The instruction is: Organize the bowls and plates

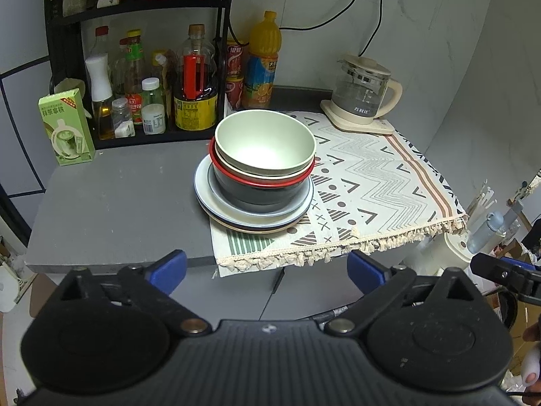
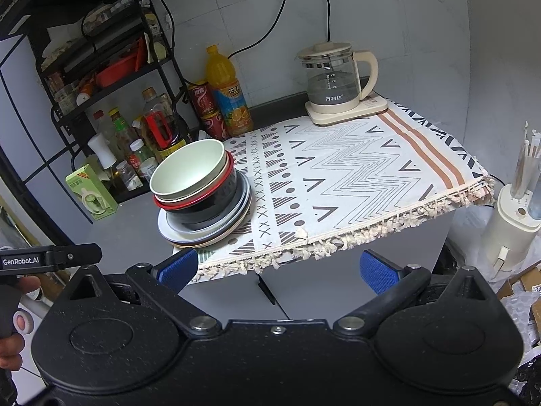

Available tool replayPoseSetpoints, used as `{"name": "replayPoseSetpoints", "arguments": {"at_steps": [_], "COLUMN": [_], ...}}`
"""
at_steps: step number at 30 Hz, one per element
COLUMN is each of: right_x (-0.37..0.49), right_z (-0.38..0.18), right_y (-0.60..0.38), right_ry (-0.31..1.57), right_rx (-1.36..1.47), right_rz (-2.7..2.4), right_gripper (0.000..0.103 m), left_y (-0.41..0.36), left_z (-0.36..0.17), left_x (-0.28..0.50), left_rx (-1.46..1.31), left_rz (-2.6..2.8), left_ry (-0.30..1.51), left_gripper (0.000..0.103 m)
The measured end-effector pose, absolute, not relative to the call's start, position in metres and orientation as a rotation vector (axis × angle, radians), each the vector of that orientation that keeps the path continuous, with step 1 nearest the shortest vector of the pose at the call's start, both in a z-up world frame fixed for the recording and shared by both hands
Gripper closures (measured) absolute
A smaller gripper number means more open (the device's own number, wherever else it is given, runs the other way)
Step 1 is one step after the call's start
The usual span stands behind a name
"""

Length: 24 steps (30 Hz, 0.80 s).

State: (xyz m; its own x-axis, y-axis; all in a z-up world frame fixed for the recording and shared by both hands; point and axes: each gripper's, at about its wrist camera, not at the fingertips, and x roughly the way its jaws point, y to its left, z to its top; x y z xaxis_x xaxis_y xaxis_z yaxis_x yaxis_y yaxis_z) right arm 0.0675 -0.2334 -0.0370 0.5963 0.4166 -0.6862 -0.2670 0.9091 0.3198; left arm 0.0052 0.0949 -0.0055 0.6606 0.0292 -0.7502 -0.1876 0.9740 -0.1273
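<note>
Left wrist view: left tongs (image 1: 267,270) released, blue pads (image 1: 169,270) spread wide, nothing between them, hanging off the tabletop (image 1: 118,196) front edge, well short of the dish stack. Stack of bowls (image 1: 265,155) nested on the stack of plates (image 1: 252,209): pale green bowl on top, cream one under it, red-rimmed one next, dark bowl at the bottom, all upright. Plates sit half on bare grey tabletop, half on the patterned cloth (image 1: 372,182), at the cloth's left edge. Behind the bowls: juice bottle (image 1: 263,61), red cans, black rack (image 1: 142,67) full of sauce bottles. Green carton (image 1: 66,127) well left of the bowls. Glass kettle (image 1: 365,93) on the cloth's far right corner, well apart from the bowls. Right wrist view: right tongs (image 2: 279,269) also released and empty, pads wide, near the cloth's fringed front edge, right of the bowls (image 2: 194,179) and not touching them. Left tool's tip and a hand show at that view's left edge.
</note>
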Motion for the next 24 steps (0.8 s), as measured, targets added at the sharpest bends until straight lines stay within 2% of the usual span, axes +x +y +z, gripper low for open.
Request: {"name": "replayPoseSetpoints", "arguments": {"at_steps": [24], "right_x": [0.0684], "right_z": [-0.0340], "right_y": [-0.2319], "right_ry": [0.841], "right_rx": [0.185], "right_rz": [0.403], "right_gripper": [0.000], "left_y": [0.0949], "left_z": [-0.0010], "left_x": [0.0088], "left_rx": [-0.175], "left_rz": [0.143], "left_ry": [0.845], "left_gripper": [0.000]}}
